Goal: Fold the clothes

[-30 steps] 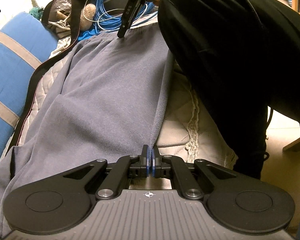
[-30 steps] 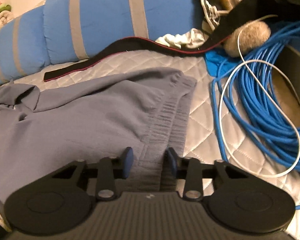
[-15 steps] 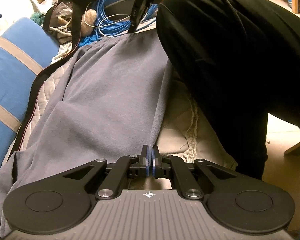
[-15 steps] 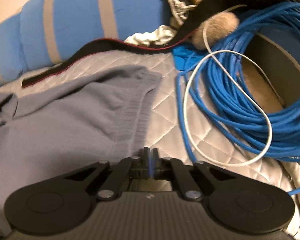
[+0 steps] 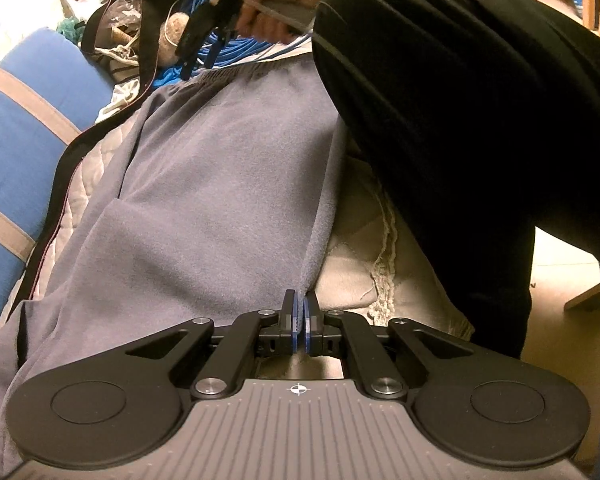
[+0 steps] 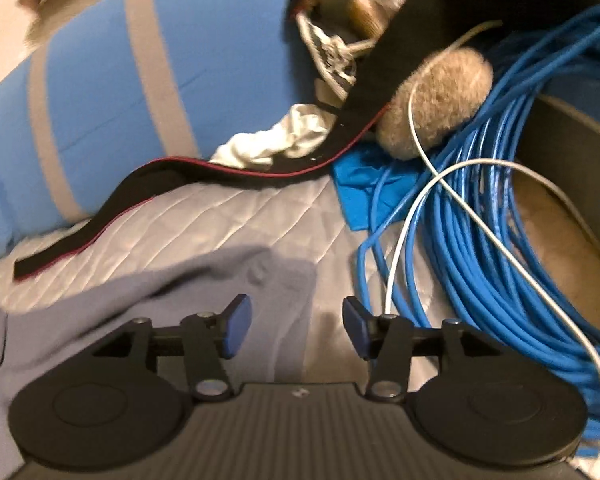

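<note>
Left hand-held gripper pinches grey garment edge – right hand-held gripper just opened

Left tongs closed on the edge of grey garment, which is spread over quilted bed. Right tongs above the garment's far waistband, gapped, nothing between. Black-clad leg at right.

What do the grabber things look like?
Both the left gripper and the right gripper are black, with blue pads on the fingers, silver bolts, round discs at the sides and a ribbed grey base. The person wears black clothes.
</note>
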Motion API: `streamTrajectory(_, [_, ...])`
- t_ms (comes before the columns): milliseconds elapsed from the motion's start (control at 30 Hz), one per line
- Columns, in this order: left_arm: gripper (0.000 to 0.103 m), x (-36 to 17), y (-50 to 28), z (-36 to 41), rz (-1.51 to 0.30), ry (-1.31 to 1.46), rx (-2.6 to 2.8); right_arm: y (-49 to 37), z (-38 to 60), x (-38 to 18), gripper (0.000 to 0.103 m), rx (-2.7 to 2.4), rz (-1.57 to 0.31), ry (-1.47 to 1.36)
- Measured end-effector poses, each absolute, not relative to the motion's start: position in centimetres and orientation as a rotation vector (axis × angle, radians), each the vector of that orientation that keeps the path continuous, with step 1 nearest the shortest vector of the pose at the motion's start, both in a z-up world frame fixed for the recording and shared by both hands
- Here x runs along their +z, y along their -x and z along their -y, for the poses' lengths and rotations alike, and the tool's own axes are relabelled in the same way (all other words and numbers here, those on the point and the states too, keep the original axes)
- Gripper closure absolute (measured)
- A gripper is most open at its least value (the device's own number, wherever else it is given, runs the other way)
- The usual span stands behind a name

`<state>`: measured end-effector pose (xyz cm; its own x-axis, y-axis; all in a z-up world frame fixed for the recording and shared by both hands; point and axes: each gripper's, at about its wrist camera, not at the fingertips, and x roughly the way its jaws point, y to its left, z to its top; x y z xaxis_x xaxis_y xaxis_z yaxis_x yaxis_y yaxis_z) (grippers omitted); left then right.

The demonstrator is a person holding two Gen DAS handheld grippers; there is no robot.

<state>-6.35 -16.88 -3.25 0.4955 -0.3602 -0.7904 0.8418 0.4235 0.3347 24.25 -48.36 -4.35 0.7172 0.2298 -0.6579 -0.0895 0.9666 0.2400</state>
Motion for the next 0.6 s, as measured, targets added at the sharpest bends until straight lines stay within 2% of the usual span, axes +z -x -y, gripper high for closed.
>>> streamTrajectory(100, [0.1, -3.2, 6.1, 16.9, -0.703, -0.801, -0.836, -26.1, 48.2, -5.3, 0.039, 0.171, -0.763, -0.218])
streamTrajectory(133, [0.1, -3.2, 6.1, 16.9, -0.703, -0.801, -0.836, -26.4, 47.9, -5.5, 0.062, 0.172, -0.76, -0.204])
streamTrajectory(167, [0.099, -3.2, 6.1, 16.9, -0.703, -0.802, -0.835, -26.7, 47.4, -5.7, 0.072, 0.178, -0.756, -0.182])
streamTrajectory(200, [0.099, -3.2, 6.1, 17.0, -0.703, -0.802, -0.833, -26.9, 47.0, -5.8, 0.076, 0.186, -0.747, -0.155])
streamTrajectory(400, [0.099, -3.0, 5.8, 17.2, -0.693, -0.775, -0.803, -28.5, 45.6, -4.9, 0.083, 0.193, -0.651, -0.051])
streamTrajectory(567, [0.099, -2.9, 5.2, 18.1, -0.666, -0.733, -0.747, -31.1, 45.4, -3.3, 0.084, 0.211, -0.59, -0.044])
streamTrajectory(600, [0.099, -3.0, 5.2, 18.3, -0.667, -0.732, -0.743, -31.7, 45.2, -3.3, 0.081, 0.203, -0.6, -0.043])
